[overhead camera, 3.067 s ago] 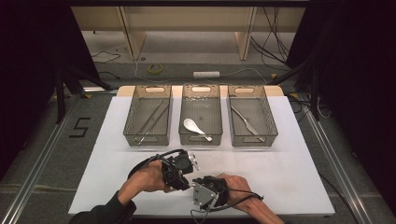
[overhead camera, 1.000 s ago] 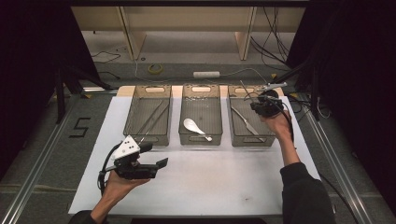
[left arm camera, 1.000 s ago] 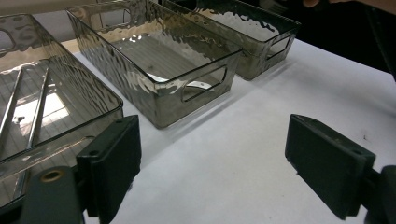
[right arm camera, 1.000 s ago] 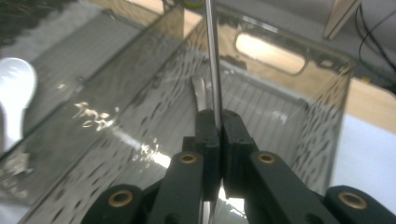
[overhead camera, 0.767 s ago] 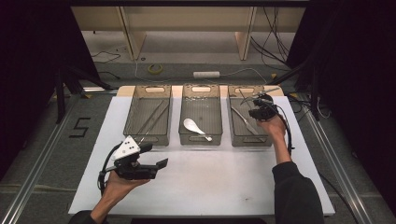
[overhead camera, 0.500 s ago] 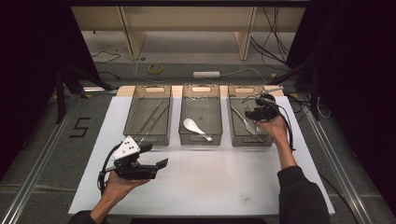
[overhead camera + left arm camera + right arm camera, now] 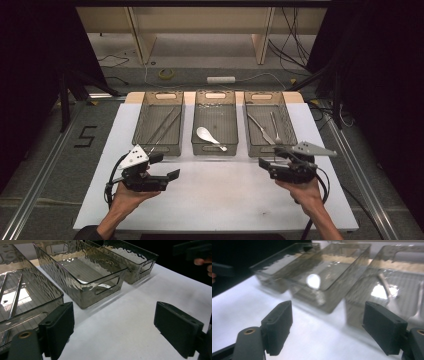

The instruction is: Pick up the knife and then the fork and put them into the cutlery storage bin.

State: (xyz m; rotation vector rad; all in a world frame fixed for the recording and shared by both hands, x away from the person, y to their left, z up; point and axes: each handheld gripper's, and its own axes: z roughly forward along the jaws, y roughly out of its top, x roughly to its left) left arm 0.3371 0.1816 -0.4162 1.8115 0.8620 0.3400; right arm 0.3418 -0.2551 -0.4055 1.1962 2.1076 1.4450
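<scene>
At the lower left of the high view the left tool (image 7: 172,175) hangs over the white tabletop (image 7: 220,195) with its jaws wide apart and nothing between them, just in front of the left bin (image 7: 159,123), where two long thin metal rods lie. In the middle of the frame stands the middle bin (image 7: 215,122), with a white spoon (image 7: 207,136) lying on its floor, bowl toward the left. To the right of it the right bin (image 7: 270,124) holds a knife (image 7: 259,128) and a fork (image 7: 275,128) side by side. At the lower right the right tool (image 7: 264,165) hovers close to that bin's near wall, jaws likewise spread and empty; its own view is blurred, which suggests the hand is moving. The sorting looks finished or nearly so, since no cutlery lies loose on the tabletop. The main risk I see is at the right: the tool is so close to the light plastic bin that a careless swing could knock its wall and shove or tip it, rattling the cutlery. A trailing cable could also snag a bin's corner.
</scene>
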